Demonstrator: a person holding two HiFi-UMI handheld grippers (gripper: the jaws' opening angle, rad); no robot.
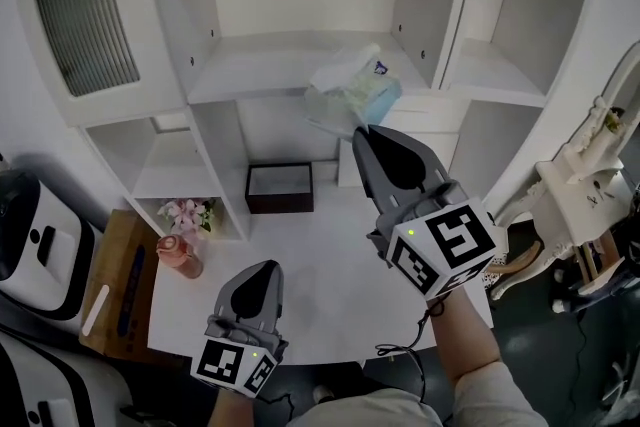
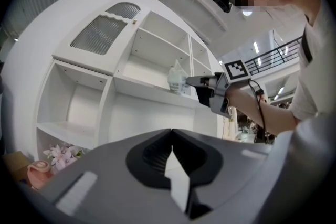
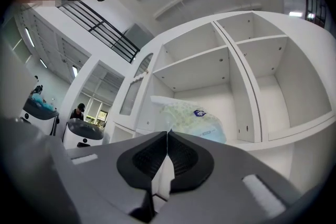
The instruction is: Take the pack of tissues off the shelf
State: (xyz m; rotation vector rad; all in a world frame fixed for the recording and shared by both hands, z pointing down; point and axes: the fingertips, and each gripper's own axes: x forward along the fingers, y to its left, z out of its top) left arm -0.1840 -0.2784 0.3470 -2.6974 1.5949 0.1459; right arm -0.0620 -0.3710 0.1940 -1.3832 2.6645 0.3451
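Left gripper (image 1: pixel 266 267) hangs pressed together above the bench's (image 1: pixel 330 260) front edge. Its own view adds a side-on look: right gripper (image 2: pixel 188 81), jaws likewise together, tip meeting the pack of tissues (image 2: pixel 176 77) at the shelf's (image 2: pixel 149 92) front edge.

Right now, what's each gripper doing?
Left gripper: closed, empty.
Right gripper: closed, apparently pinching the edge of the pack of tissues.

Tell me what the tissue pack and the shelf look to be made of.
Tissue pack: thin plastic film, glossy, judging by its wrinkles, shine and loose crumpled end; pale green print. Shelf: probably painted or laminated board, smooth matt white, shown by flat, even panels with crisp edges; the core cannot be seen.
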